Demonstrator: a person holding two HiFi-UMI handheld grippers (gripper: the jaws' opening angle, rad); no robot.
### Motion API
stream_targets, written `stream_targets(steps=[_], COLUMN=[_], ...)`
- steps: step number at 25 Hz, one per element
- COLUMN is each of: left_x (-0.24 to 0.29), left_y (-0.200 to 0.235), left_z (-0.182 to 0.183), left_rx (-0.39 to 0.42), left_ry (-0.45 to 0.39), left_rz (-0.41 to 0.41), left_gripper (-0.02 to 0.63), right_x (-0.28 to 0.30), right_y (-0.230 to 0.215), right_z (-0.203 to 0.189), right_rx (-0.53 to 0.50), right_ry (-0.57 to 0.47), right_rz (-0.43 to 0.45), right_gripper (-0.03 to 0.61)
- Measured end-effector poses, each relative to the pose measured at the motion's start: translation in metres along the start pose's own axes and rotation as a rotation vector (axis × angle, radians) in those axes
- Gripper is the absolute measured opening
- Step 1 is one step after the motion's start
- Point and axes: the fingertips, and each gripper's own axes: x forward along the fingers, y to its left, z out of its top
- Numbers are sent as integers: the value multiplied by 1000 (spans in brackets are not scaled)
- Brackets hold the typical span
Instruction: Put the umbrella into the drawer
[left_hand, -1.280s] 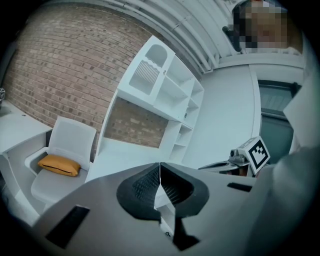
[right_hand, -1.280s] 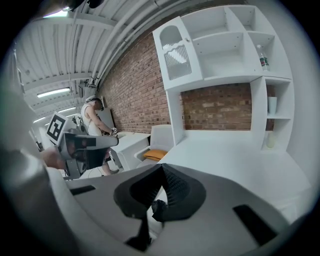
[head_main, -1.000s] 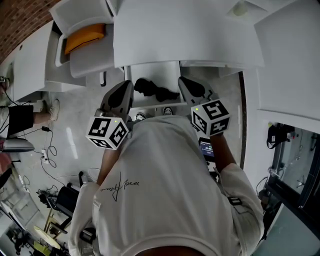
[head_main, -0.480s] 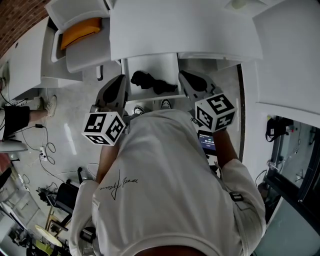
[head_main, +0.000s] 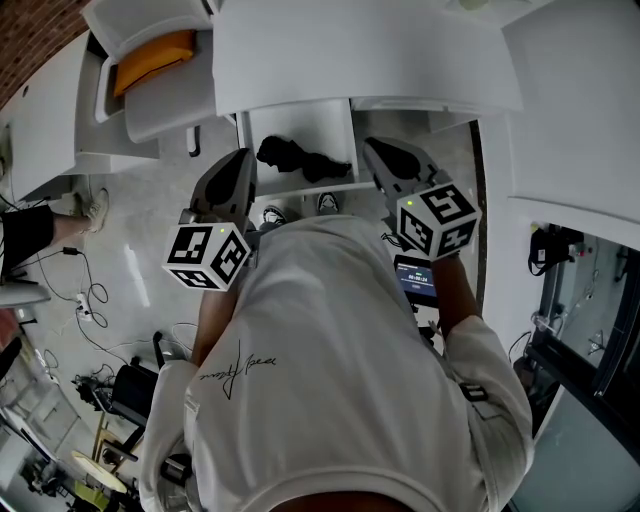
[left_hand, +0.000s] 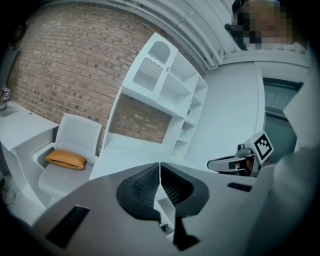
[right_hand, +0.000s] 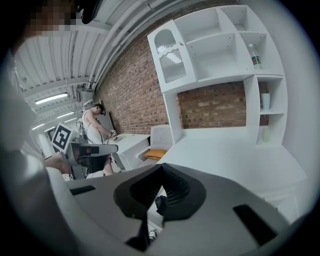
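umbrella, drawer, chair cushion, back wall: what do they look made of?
Umbrella: probably matte black fabric; it lies folded in soft lumps.
Drawer: smooth white panels, likely painted or laminated board; cannot tell which.
Cushion: orange-yellow soft cover, fabric or leatherette; rounded, sagging shape.
Wall: bare red-brown brick, mortar joints visible.

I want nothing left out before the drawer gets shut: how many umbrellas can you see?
1. The black umbrella lies in the open drawer, ahead of the person. The desk covers the drawer's back, so another could be hidden there.
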Motion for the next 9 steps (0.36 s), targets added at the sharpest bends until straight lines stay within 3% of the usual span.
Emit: stream_targets(steps=[9], left_x=[0], left_y=[2], left_z=[1], left_rx=[-7], left_ry=[-9], left_rz=[2], left_gripper=[18], right_x=[-2], right_y=[3], right_z=[2], right_rx=[-5], right_ry=[2], right_rz=[13], right_gripper=[25])
